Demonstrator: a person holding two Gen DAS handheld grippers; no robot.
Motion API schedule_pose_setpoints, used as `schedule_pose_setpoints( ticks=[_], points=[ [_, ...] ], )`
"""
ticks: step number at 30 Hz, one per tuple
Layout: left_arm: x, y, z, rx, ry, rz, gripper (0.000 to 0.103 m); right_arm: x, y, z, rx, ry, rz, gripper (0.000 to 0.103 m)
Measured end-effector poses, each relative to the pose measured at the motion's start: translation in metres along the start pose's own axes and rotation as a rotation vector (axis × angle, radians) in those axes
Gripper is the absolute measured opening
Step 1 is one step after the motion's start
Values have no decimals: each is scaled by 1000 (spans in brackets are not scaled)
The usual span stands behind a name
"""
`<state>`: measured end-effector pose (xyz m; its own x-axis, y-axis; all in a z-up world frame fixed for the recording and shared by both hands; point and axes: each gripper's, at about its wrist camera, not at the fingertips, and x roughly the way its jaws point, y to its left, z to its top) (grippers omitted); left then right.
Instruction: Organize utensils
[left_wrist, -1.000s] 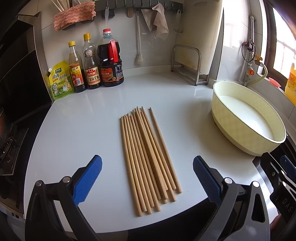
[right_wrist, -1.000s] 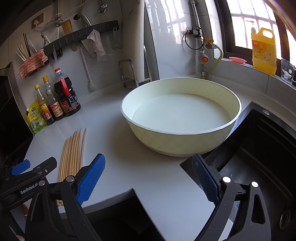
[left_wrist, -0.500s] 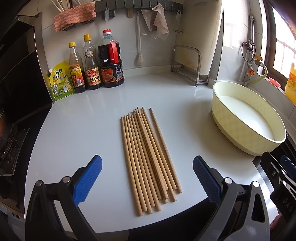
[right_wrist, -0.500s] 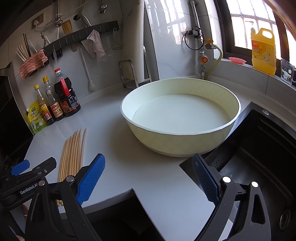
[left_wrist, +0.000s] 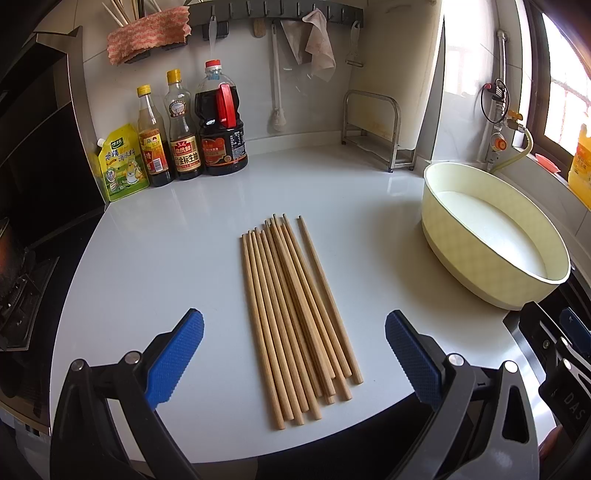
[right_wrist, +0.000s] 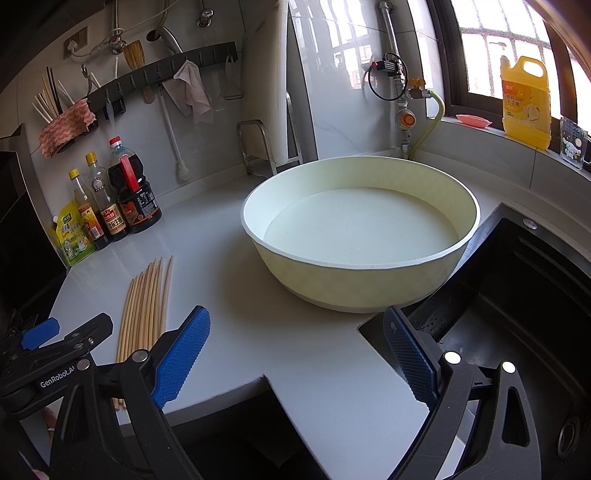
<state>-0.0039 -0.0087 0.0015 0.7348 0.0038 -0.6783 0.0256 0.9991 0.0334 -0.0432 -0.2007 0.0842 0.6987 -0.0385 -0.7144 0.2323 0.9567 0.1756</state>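
Observation:
Several wooden chopsticks (left_wrist: 295, 314) lie side by side in a loose bundle on the white counter, thick ends toward me; they also show in the right wrist view (right_wrist: 144, 306) at the left. My left gripper (left_wrist: 294, 350) is open and empty, its blue pads either side of the bundle's near end, above the counter. My right gripper (right_wrist: 295, 354) is open and empty, near the counter's front edge, in front of the cream basin (right_wrist: 369, 288). The left gripper's body (right_wrist: 55, 354) shows at the left of the right wrist view.
The cream basin (left_wrist: 461, 266) stands at the right. Sauce bottles (left_wrist: 184, 129) and a yellow pouch (left_wrist: 120, 162) line the back wall. A metal rack (left_wrist: 373, 129) stands at the back. A black sink (right_wrist: 517, 314) lies at the right; a stove (left_wrist: 18, 288) at the left.

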Motion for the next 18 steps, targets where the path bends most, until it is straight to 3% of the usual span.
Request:
schedule_pose_setpoints(
  ticks=[18],
  points=[
    [-2, -1, 0, 1, 1, 2, 97, -1, -1, 0, 0, -2, 1, 91]
  ],
)
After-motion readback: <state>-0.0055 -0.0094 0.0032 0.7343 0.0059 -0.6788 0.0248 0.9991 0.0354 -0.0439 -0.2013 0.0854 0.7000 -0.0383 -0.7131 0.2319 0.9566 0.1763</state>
